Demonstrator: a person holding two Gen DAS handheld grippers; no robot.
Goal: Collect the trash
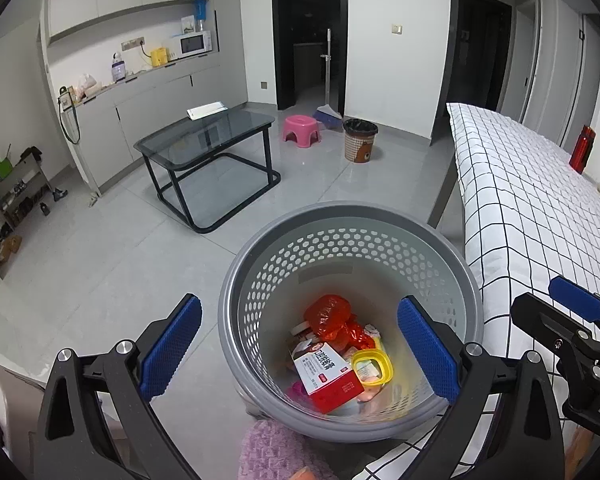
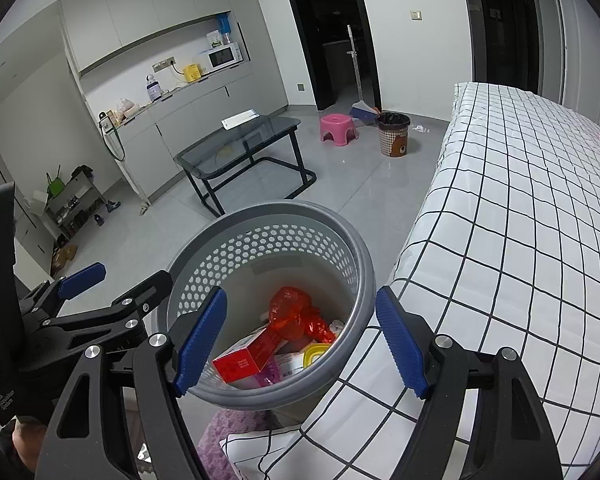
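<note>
A grey perforated waste basket point(image 1: 349, 216) stands on the floor beside the bed; it also shows in the right wrist view point(image 2: 284, 210). Inside lie a red plastic bag point(image 1: 331, 318), a red and white box point(image 1: 331, 376) and a yellow square ring point(image 1: 372, 366). The bag point(image 2: 296, 314) and box point(image 2: 246, 358) show in the right wrist view too. My left gripper point(image 1: 300, 354) is open and empty above the basket. My right gripper point(image 2: 301, 340) is open and empty over the basket's near rim.
A bed with a white checked cover point(image 2: 519, 220) runs along the right. A glass table point(image 1: 208, 136), a pink stool point(image 1: 301, 127) and a brown bin point(image 1: 359, 140) stand further off. A purple rug point(image 1: 272, 452) lies below the basket. A red bottle point(image 1: 583, 148) stands past the bed.
</note>
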